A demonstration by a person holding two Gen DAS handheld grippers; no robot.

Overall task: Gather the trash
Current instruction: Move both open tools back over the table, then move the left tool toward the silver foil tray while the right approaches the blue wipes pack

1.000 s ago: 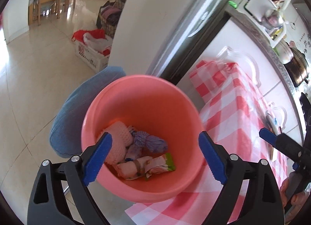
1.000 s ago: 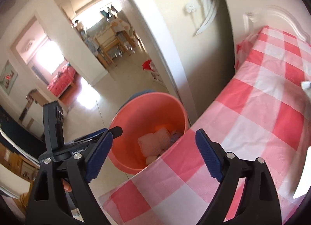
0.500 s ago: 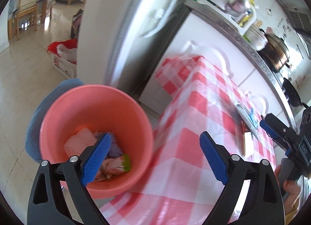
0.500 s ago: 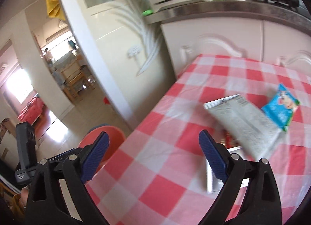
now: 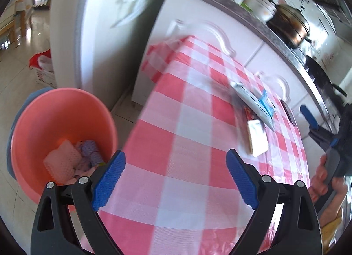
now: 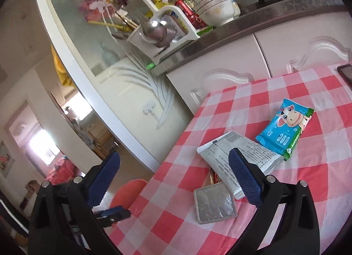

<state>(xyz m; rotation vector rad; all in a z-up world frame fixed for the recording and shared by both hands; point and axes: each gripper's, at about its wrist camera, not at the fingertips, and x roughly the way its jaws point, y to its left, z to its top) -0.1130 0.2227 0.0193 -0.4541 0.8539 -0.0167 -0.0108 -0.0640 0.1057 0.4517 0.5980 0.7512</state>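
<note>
Right gripper (image 6: 173, 175) is opening, its jaws nearly at full spread with nothing between them; it hangs above the near edge of the table (image 6: 171, 224), aimed shallowly down toward the litter. Just ahead of its right finger lie a foil square (image 6: 216, 203), a grey sachet (image 6: 237, 162) overlapping a red wrapper (image 6: 213, 177), and beyond them a blue wipes pack (image 6: 283, 130). All sit flat on the checked cloth, close together.

These look light and thin. The foil square seems stiffer and may be pinched by an edge; the sachet is floppy and slick, so a bite across its short end should hold best. The wipes pack is plumper and soft, easy to squeeze across its middle.

Left gripper (image 5: 176, 180) is likewise wide and empty, tilted steeply down over the table's corner. The bucket (image 5: 63, 109) stands on the floor just beside the table, to its left, already holding some netting and wrappers. A hand (image 5: 325, 180) grips the right tool's handle at the far right.
</note>
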